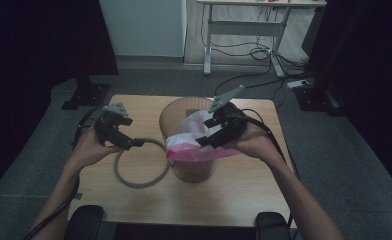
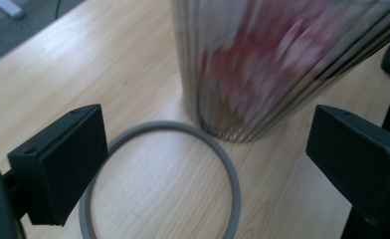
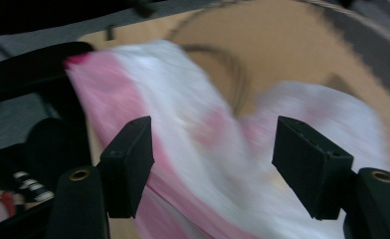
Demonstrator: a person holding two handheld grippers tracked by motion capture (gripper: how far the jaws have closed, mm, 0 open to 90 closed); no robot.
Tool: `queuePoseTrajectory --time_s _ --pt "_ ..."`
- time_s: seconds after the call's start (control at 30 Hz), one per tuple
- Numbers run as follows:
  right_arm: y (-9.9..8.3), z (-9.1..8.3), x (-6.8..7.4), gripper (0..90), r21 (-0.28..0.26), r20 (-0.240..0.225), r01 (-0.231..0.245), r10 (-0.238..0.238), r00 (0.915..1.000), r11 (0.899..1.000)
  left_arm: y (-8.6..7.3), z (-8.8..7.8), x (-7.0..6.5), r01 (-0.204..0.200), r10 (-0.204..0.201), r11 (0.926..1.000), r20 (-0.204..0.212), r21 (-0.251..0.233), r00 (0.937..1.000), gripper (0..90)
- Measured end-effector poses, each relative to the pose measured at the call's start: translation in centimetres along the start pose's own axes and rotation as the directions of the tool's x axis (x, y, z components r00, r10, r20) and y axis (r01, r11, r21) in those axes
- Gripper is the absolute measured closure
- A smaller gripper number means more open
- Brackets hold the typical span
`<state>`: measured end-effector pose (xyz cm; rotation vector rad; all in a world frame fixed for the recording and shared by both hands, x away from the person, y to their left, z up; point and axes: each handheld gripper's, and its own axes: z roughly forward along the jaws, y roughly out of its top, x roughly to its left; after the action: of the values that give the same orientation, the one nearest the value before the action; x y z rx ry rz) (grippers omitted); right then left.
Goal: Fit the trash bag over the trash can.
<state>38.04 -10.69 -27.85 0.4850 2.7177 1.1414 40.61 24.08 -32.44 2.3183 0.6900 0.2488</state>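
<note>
Pink-and-white plastic, thin and floppy: that's the bag [image 1: 194, 137] draped over the near rim of the ribbed bin [image 1: 186, 165] in the middle of the bench [image 1: 234, 195], part of it hanging outside, part slumped inside. The right gripper [image 3: 213, 169] is right over it, fingers [image 3: 128, 164] spread wide with film between them but not pinched. Expect this bag to weigh almost nothing, crumple at a touch and slide on itself, so a bite on 1 loose layer could slip; I'd go for the edge folded over the rim, where the film bunches thicker.

Over on the other side, the left gripper [image 2: 203, 164] hangs above the bench, fingers [image 2: 58, 164] spread and empty, looking down at the grey ring [image 2: 233, 184] lying flat and touching or just beside the bin's base. That ring looks stiff and light, easy to pinch anywhere on its band. The bin itself looks light too, so a hard tug on the bag could tip it.
</note>
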Motion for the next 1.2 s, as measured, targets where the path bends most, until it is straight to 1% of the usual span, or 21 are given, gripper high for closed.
queuePoseTrajectory --time_s 0.07,0.1,0.13,0.23,0.3,0.4,0.47,0.5,0.57,0.6,0.67,0.73,0.8,0.87,0.9,0.93,0.97,1.03,1.07,1.1,1.2 --pt "0.4 1.0 0.6 33.2 0.007 -0.035 0.013 -0.013 0.9993 1.000 1.0 -0.4 -0.3 -0.016 0.016 0.9998 0.005 -0.011 0.9999 2.5" --pt "0.4 1.0 0.6 33.2 0.007 -0.035 0.013 -0.013 0.9993 1.000 1.0 -0.4 -0.3 -0.016 0.016 0.9998 0.005 -0.011 0.9999 2.5" --pt "0.8 2.0 1.0 43.0 0.029 -0.073 0.025 -0.023 0.9971 0.999 2.0 -0.8 -0.7 -0.031 0.031 0.9991 0.016 -0.028 0.9994 2.5" --pt "1.2 3.1 1.1 58.8 0.042 -0.102 0.028 -0.024 0.9945 0.999 3.6 -1.1 -1.5 -0.067 0.069 0.9962 0.034 -0.056 0.9970 2.7" --pt "1.6 3.5 1.2 65.9 0.040 -0.127 0.022 -0.017 0.9917 0.999 4.6 -1.1 -2.2 -0.094 0.097 0.9935 0.054 -0.065 0.9938 3.4" --pt "2.4 3.7 1.5 75.7 0.024 -0.125 0.039 -0.036 0.9916 0.999 5.9 -0.8 -3.2 -0.127 0.133 0.9892 0.084 -0.073 0.9875 4.1" --pt "2.8 3.7 1.5 79.9 0.020 -0.106 0.045 -0.043 0.9935 0.999 6.6 -0.5 -3.8 -0.155 0.162 0.9855 0.098 -0.069 0.9819 4.4" --pt "2.8 3.7 1.5 79.9 0.020 -0.106 0.045 -0.043 0.9935 0.999 6.6 -0.5 -3.8 -0.155 0.162 0.9855 0.098 -0.069 0.9819 4.6" --pt "2.9 3.8 1.2 82.0 0.023 -0.086 0.034 -0.032 0.9958 0.999 7.1 0.0 -4.2 -0.170 0.177 0.9830 0.114 -0.068 0.9775 5.4" --pt "2.9 4.0 0.7 82.2 0.028 -0.058 0.020 -0.018 0.9982 0.999 7.2 0.5 -4.5 -0.178 0.186 0.9814 0.130 -0.072 0.9738 6.7" --pt "2.8 4.0 0.2 80.3 0.027 -0.050 0.008 -0.007 0.9987 1.000 7.1 1.0 -4.7 -0.190 0.198 0.9796 0.145 -0.067 0.9696 8.7" --pt "2.6 3.9 0.0 73.3 0.021 -0.046 -0.001 0.002 0.9990 1.000 6.9 1.5 -4.9 -0.202 0.208 0.9779 0.146 -0.054 0.9672 10.1" --pt "2.6 3.7 0.1 64.2 0.014 -0.057 -0.009 0.010 0.9983 1.000 6.7 1.7 -5.0 -0.212 0.216 0.9763 0.144 -0.042 0.9657 12.6" --pt "2.6 3.2 0.4 53.5 0.001 -0.071 -0.009 0.009 0.9975 1.000 6.5 1.9 -5.0 -0.213 0.216 0.9763 0.122 -0.038 0.9688 13.8" --pt "2.6 3.0 0.6 49.6 -0.005 -0.088 -0.003 0.003 0.9961 1.000 6.5 1.9 -5.0 -0.213 0.216 0.9763 0.122 -0.038 0.9688 14.3" --pt "2.6 2.9 0.9 47.4 -0.009 -0.107 0.002 -0.003 0.9942 1.000 6.5 1.9 -4.9 -0.210 0.213 0.9770 0.100 -0.036 0.9719 14.6" --pt "2.6 2.8 1.2 45.9 -0.011 -0.116 0.009 -0.011 0.9932 1.000 6.5 2.0 -4.9 -0.208 0.211 0.9774 0.102 -0.038 0.9722 14.6" --pt "2.6 2.9 1.4 45.5 -0.007 -0.122 0.020 -0.021 0.9923 1.000 6.6 2.1 -4.8 -0.205 0.208 0.9780 0.103 -0.039 0.9727 14.7" --pt "2.5 3.3 1.9 45.9 0.012 -0.145 0.043 -0.041 0.9886 0.999 6.7 2.2 -4.8 -0.204 0.206 0.9785 0.103 -0.033 0.9731 14.7" --pt "2.5 3.4 2.0 48.0 0.017 -0.150 0.050 -0.047 0.9876 0.999 6.7 2.2 -4.8 -0.203 0.205 0.9786 0.109 -0.035 0.9727 14.5" --pt "2.5 3.7 2.0 68.7 0.027 -0.139 0.060 -0.055 0.9888 0.998 6.7 2.3 -4.7 -0.198 0.201 0.9795 0.115 -0.037 0.9729 14.6"
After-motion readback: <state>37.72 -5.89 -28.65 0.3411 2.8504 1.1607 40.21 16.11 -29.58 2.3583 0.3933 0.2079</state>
